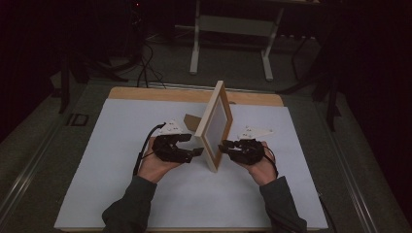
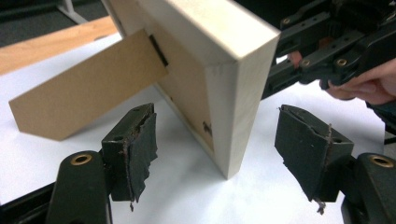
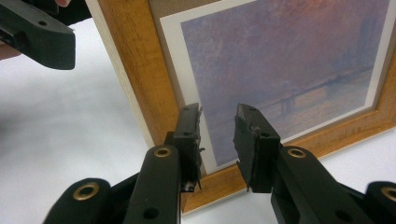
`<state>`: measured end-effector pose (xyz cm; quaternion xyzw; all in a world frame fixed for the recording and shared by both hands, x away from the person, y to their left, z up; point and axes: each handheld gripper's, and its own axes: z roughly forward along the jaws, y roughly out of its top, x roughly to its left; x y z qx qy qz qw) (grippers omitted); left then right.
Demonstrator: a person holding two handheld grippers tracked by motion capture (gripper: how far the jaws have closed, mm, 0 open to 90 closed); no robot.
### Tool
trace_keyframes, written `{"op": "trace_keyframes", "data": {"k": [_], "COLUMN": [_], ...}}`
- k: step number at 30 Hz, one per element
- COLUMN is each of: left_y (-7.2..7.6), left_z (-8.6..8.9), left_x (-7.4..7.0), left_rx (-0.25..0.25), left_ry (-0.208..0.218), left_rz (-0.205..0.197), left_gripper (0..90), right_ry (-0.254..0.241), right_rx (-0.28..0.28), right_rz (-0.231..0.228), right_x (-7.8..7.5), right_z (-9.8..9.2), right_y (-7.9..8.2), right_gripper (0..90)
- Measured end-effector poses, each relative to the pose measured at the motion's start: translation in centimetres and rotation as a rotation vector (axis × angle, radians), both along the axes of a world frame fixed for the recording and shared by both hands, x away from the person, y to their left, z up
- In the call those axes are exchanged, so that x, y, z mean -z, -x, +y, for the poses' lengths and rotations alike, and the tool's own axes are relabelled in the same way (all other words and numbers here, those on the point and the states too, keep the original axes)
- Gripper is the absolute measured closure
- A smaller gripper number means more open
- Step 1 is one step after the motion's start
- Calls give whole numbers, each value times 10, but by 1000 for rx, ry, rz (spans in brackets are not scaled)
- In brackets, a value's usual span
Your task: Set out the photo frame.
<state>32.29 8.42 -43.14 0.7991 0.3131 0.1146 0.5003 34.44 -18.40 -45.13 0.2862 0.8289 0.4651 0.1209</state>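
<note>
- Picture frame (image 1: 214, 125): pale wood, stands upright on its lower edge near the middle of the white sheet (image 1: 111, 170), seen almost edge-on from the high view, leaning slightly back toward the left.
- Cardboard easel strut (image 2: 88, 95): brown, hinged to the frame's back, angled down to the sheet on the left-hand side; its foot rests on the white surface.
- Print (image 3: 285, 60): front of the frame faces the right gripper; hazy purple-orange scene with a white border, set inside a warmer-toned wooden moulding.
- Left gripper (image 1: 188, 145): at the frame's near lower corner, on its back side. Jaws spread wide, one pad on either side of the corner edge; in the left gripper view a clear gap shows between each pad and the wood, so nothing is pinched.
- Right gripper (image 1: 224, 147): just in front of the print, near the same lower corner, tips pointing at the glass. Jaws partly apart with a narrow gap, nothing between them; whether the tips touch the frame's face I cannot tell.
- Hands: both rest low on the sheet, one either side of the frame, grey sleeves entering from the bottom edge.
- Wooden tabletop (image 1: 145, 93): a strip shows beyond the far edge of the sheet.
</note>
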Motion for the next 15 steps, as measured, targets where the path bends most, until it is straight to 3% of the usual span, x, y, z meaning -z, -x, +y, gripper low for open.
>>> {"op": "trace_keyframes", "data": {"k": [6, 15], "left_y": [-3, -10], "left_z": [-13, -24], "left_x": [-5, -5], "left_rx": [-30, -81], "left_ry": [5, 7], "left_rz": [-17, -2], "left_gripper": [335, 388], "right_ry": [-4, -5], "right_rx": [7, 13], "right_rz": [-6, -3], "right_x": [-1, -1], "right_z": [-3, -5], "right_y": [0, -1], "right_gripper": [706, 705]}}
